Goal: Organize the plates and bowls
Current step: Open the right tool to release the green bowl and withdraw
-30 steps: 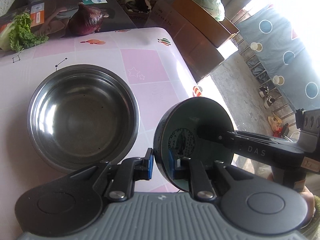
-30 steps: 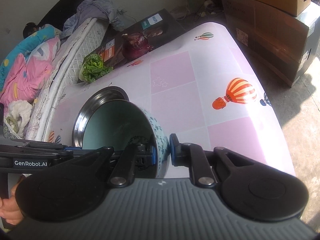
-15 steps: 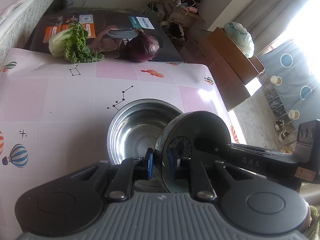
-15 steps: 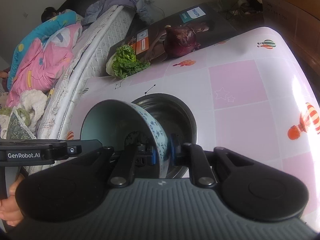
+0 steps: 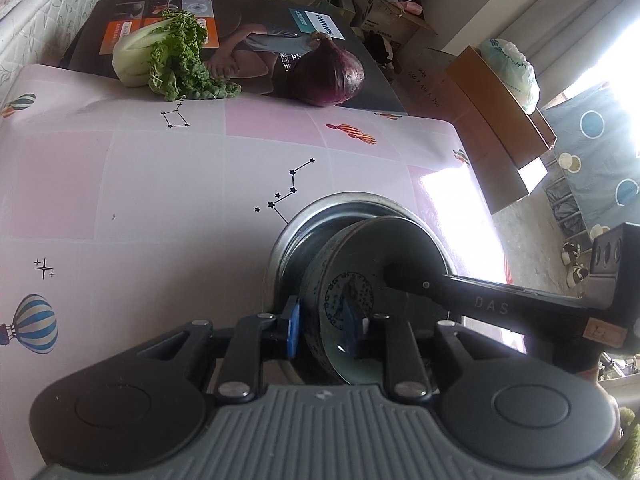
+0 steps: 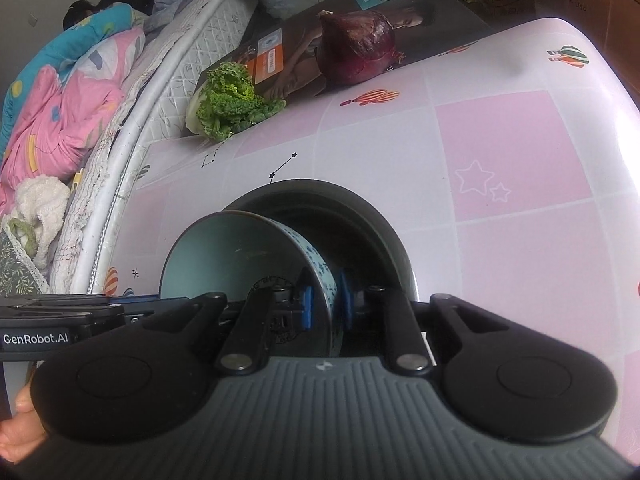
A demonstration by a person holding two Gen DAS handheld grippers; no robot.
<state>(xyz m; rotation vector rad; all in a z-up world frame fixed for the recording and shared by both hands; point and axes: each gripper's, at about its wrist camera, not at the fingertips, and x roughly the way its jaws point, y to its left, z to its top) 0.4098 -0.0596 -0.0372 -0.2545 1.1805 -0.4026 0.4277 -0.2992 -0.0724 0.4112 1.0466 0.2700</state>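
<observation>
A blue-patterned ceramic bowl [image 5: 384,256] [image 6: 240,256] with a pale green inside sits tilted in a larger steel bowl [image 5: 304,224] [image 6: 360,216] on the pink tablecloth. My left gripper [image 5: 322,326] is shut on the ceramic bowl's near rim. My right gripper [image 6: 325,306] is shut on the rim's opposite side. Each gripper shows in the other's view, with the right one [image 5: 500,300] at the right and the left one [image 6: 60,320] at the lower left. The steel bowl's bottom is mostly hidden.
A leafy green vegetable [image 5: 168,60] [image 6: 228,100] and a red onion [image 5: 326,76] [image 6: 356,48] lie on a dark box [image 5: 248,32] at the table's far edge. A mattress [image 6: 132,92] runs along the left. Cardboard boxes [image 5: 492,120] stand beyond the right edge.
Both grippers carried the ceramic bowl from beside the steel bowl over and down into it. The table's far side came into view.
</observation>
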